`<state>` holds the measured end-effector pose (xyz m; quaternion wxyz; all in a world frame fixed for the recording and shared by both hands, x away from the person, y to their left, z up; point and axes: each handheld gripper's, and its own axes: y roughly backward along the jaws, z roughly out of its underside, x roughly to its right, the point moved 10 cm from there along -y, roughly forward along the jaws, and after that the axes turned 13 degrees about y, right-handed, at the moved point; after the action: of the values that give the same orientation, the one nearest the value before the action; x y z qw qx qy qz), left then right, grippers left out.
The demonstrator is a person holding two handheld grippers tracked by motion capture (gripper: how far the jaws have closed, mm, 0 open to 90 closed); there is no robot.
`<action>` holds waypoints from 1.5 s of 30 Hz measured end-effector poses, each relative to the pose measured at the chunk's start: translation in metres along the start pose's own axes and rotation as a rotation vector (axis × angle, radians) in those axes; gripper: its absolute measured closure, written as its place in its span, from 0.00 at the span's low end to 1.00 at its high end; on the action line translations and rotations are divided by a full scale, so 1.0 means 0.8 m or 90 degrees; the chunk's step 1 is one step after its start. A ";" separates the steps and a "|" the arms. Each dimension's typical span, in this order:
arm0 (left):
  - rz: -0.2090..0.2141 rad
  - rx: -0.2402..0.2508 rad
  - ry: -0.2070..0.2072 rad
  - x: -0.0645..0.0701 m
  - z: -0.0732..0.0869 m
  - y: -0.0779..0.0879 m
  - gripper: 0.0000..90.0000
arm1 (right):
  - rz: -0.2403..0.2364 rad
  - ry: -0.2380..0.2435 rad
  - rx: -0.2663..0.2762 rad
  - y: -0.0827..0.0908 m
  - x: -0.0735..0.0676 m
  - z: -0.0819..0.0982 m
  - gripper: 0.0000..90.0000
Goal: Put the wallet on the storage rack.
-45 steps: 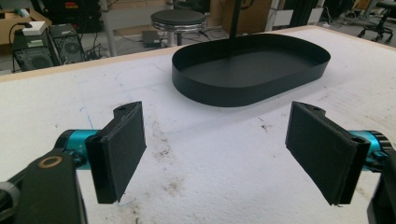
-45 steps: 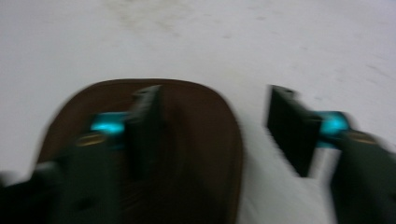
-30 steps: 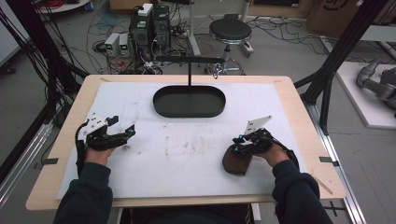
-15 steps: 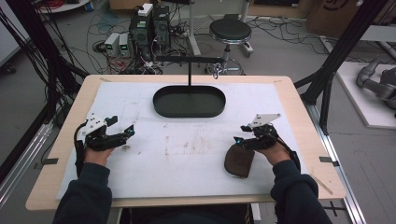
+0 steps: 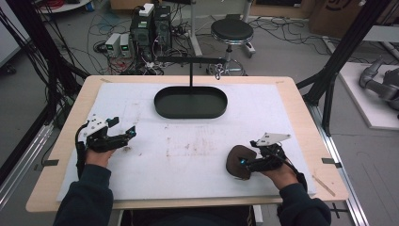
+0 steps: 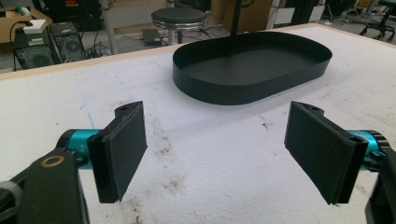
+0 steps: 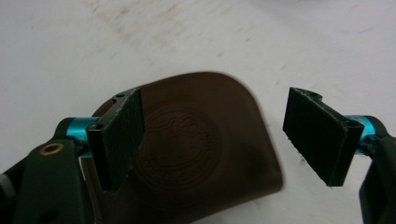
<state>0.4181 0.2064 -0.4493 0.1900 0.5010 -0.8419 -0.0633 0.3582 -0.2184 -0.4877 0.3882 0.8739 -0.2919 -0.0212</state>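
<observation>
A brown leather pouch (image 5: 234,165) with a round embossed stamp lies flat on the white table cover at the near right. My right gripper (image 5: 244,163) points left over its edge. In the right gripper view the pouch (image 7: 196,149) lies under and between the black pads (image 7: 121,140), which stand wide apart and press on nothing. These jaws have just been opening, and the right gripper (image 7: 220,138) is open. My left gripper (image 5: 128,135) rests at the near left, open (image 6: 224,149), with bare table between its pads.
A black oval tray (image 5: 160,106) sits at the far middle of the table, with a thin black stand (image 5: 190,70) rising from it; the tray wall (image 6: 224,91) lies ahead of the left gripper. A stool and computer gear stand beyond the far edge.
The right gripper has let go of the pouch and opened wide. It has drawn back to the right and toward the person, its grey plate now lying flatter. The left hand has stayed put.
</observation>
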 end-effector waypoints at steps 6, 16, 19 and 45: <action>0.001 0.000 0.003 0.000 0.001 -0.001 0.23 | -0.069 -0.030 0.012 -0.019 0.004 0.014 0.19; 0.001 -0.002 0.000 0.000 0.001 -0.002 0.24 | -0.186 0.062 0.015 -0.035 0.016 0.000 0.27; 0.001 -0.002 0.001 0.000 0.001 -0.002 0.24 | -0.197 0.116 0.013 -0.043 0.023 -0.010 0.27; 0.001 0.001 0.003 0.000 0.000 -0.001 0.24 | 0.028 -0.202 -0.028 -0.050 0.038 -0.016 0.17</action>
<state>0.4188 0.2063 -0.4499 0.1915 0.5007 -0.8419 -0.0617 0.4070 -0.2047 -0.5006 0.3567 0.8441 -0.3681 -0.1573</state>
